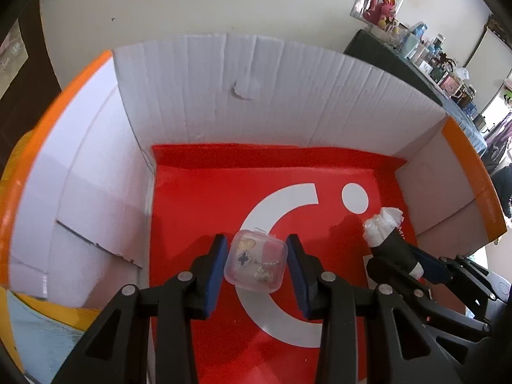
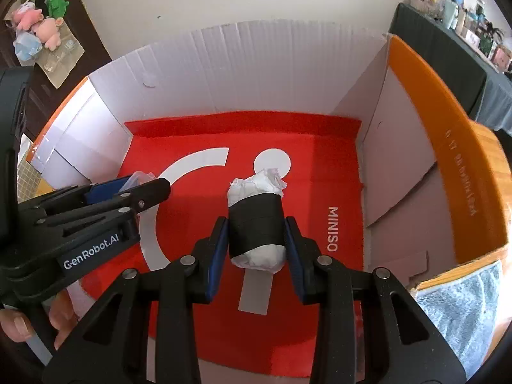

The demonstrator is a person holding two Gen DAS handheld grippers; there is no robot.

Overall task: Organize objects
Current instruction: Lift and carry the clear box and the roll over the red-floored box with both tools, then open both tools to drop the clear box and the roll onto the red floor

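My left gripper (image 1: 256,256) is shut on a small clear plastic case (image 1: 255,261) with trinkets inside, held over the red floor of an open cardboard box (image 1: 204,211). My right gripper (image 2: 256,236) is shut on a white paper bundle wrapped in black tape (image 2: 256,220), over the same red floor (image 2: 307,172). In the left wrist view the bundle (image 1: 385,233) and right gripper (image 1: 412,265) show at the right. In the right wrist view the left gripper (image 2: 140,188) shows at the left, with the clear case (image 2: 140,177) just visible between its fingers.
The box has white corrugated walls (image 1: 256,89) and orange outer flaps (image 2: 425,102). A dark table with bottles and plush toys (image 1: 425,54) stands at the back right. More plush toys (image 2: 41,25) lie at the far left. A grey towel (image 2: 460,307) lies outside the box, right.
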